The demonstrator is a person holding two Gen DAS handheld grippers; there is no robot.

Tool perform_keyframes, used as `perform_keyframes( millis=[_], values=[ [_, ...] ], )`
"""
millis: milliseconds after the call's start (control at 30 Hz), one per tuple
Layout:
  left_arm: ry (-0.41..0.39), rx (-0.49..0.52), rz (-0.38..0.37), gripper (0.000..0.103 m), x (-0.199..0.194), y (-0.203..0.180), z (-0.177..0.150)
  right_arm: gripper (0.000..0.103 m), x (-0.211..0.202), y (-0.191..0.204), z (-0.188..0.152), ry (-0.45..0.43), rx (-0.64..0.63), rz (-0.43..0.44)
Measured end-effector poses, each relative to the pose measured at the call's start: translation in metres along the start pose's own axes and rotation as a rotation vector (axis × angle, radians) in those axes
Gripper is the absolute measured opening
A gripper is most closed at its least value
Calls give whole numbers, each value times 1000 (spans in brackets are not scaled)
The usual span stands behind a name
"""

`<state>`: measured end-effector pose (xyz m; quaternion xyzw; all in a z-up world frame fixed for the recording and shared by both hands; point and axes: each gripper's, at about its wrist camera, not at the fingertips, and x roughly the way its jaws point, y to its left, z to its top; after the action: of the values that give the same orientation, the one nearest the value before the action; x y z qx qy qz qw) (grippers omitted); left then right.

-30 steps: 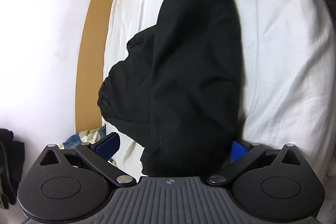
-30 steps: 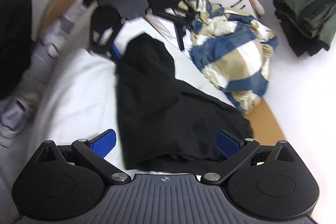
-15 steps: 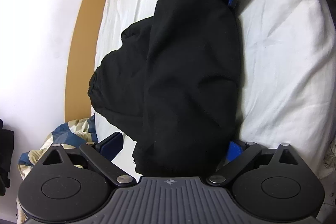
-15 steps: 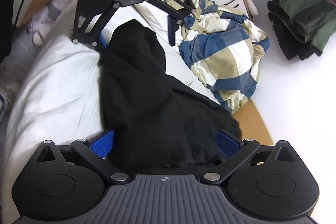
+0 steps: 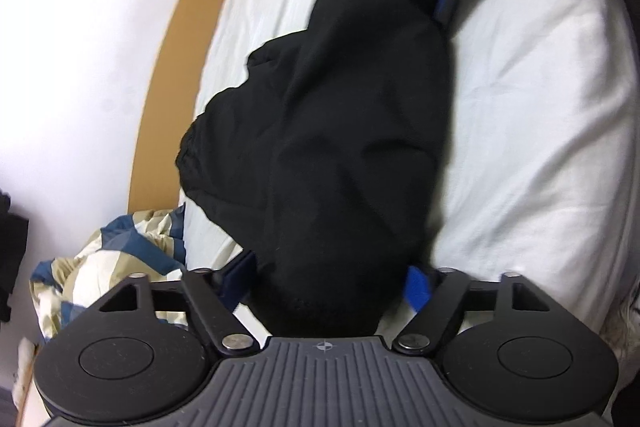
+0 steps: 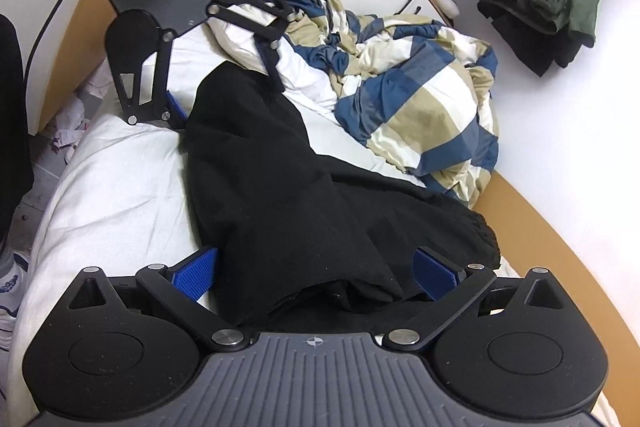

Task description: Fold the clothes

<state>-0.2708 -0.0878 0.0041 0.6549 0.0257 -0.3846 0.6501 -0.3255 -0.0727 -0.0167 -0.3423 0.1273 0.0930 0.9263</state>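
Black pants point(image 6: 288, 195) lie mid-frame on the white bed point(image 6: 120, 179), both wide claws, left gripper point(image 5: 332, 279) and right gripper point(image 6: 316, 275), around their ends, not squeezing; lifting now could drop them.

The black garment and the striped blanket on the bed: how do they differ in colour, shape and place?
The black garment is one plain colour; the striped blanket has blue, beige and white bands. The garment lies stretched out between the left claw and the right claw; the blanket is bunched in a heap, beside the wall. Both rest on the white sheet.
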Motion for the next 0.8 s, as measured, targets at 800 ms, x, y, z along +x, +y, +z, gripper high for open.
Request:
perform_keyframes(
  millis=[800],
  values=[
    [57,-35,-3,32,-12,-38,26,103,-6,-12,-3,-10,-11,9]
  ],
)
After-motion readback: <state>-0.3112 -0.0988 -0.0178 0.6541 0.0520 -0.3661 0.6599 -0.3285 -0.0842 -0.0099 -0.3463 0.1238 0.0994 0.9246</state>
